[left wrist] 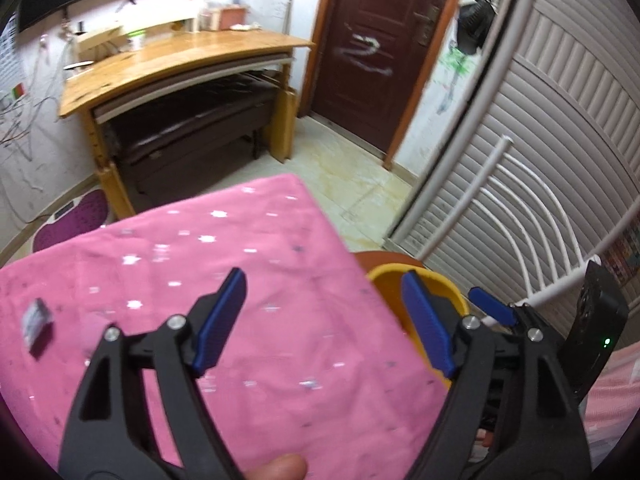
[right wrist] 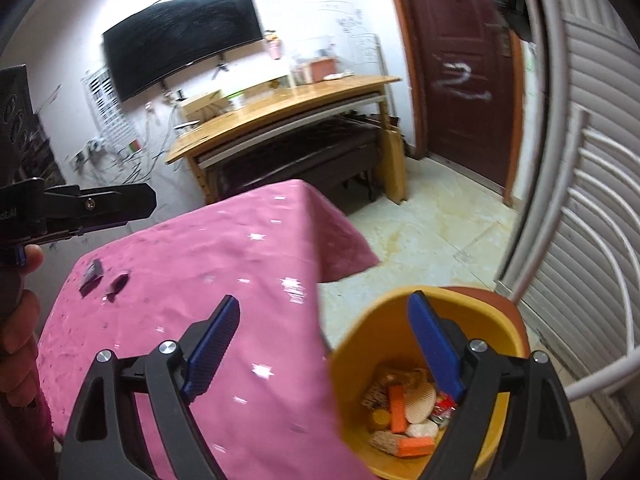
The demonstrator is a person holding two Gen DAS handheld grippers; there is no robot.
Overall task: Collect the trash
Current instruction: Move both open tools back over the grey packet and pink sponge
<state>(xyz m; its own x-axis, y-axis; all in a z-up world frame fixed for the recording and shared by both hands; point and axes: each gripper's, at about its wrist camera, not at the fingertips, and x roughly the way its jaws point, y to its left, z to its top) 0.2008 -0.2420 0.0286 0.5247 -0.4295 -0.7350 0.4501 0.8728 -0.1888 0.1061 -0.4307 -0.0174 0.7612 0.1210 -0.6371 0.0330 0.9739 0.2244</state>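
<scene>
Nearby, yellow bin (right wrist: 416, 320) beside pink table (right wrist: 224, 264), 2 wrappers (right wrist: 91, 272) on top

- Our left gripper (left wrist: 324, 320) has black skeletal arms with triangular cut-outs, silver pivot screws and ribbed blue pads (left wrist: 220, 320).
- Our right gripper (right wrist: 328, 344) looks the same.
- Near the yellow bin (left wrist: 452, 296), a black housing shows a green light.

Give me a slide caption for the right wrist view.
Open, empty right gripper above yellow bin of collected trash; two scraps remain on the pink tablecloth.
</scene>
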